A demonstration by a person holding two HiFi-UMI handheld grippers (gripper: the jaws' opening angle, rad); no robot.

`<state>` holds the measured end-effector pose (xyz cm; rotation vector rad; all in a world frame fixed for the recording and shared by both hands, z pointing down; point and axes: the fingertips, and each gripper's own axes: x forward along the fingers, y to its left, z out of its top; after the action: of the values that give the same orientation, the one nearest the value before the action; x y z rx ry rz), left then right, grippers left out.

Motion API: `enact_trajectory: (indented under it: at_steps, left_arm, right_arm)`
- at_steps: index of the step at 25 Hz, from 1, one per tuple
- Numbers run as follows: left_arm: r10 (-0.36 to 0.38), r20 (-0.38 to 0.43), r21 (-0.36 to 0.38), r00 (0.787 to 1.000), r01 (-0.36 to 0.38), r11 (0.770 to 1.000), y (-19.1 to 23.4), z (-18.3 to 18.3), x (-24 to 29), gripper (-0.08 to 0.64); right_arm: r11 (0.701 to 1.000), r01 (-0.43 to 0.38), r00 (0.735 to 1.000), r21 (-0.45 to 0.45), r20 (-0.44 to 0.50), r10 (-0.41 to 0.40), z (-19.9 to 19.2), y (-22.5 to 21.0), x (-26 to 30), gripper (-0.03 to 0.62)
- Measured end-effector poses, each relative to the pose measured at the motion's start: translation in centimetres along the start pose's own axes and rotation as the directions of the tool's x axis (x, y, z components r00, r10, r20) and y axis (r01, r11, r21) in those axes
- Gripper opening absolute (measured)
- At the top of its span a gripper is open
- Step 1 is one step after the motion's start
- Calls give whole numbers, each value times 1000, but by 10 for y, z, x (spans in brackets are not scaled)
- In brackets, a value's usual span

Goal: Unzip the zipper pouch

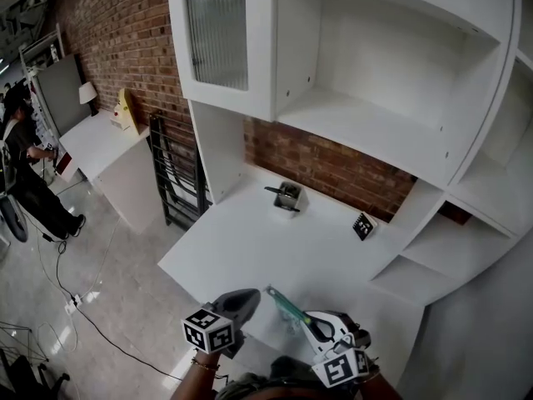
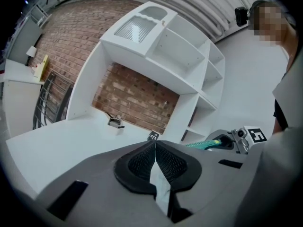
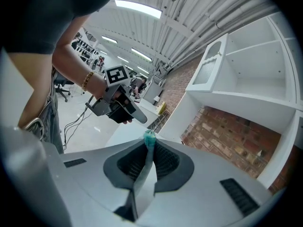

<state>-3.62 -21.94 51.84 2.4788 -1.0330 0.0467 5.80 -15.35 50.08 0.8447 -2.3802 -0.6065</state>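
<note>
1. We face a white shelf unit (image 1: 375,73) that stands along the back edge of the tabletop (image 1: 250,248).
2. Our left gripper (image 2: 155,144) hangs at the tabletop's front edge, its fingers pressed together on nothing.
3. Our right gripper (image 3: 149,145), just beside it, pinches the zipper pouch.
4. The teal zipper pouch (image 1: 283,305) pokes out edge-on above the front edge.
5. A small metal object (image 1: 287,196) and a black-and-white card (image 1: 363,225) sit near the back edge.
</note>
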Motion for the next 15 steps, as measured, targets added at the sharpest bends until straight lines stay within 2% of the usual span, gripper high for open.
enact_trajectory:
  at_steps: [6, 15]
  left_arm:
    - [46, 11, -32, 999, -45, 998, 13, -1, -18, 3]
    - [52, 45, -105, 998, -47, 993, 8, -2, -38, 2]
  right_arm:
    - [1000, 6, 1000, -10, 24, -6, -1, -16, 19, 29]
    - [997, 54, 998, -46, 32, -53, -3, -63, 54, 31]
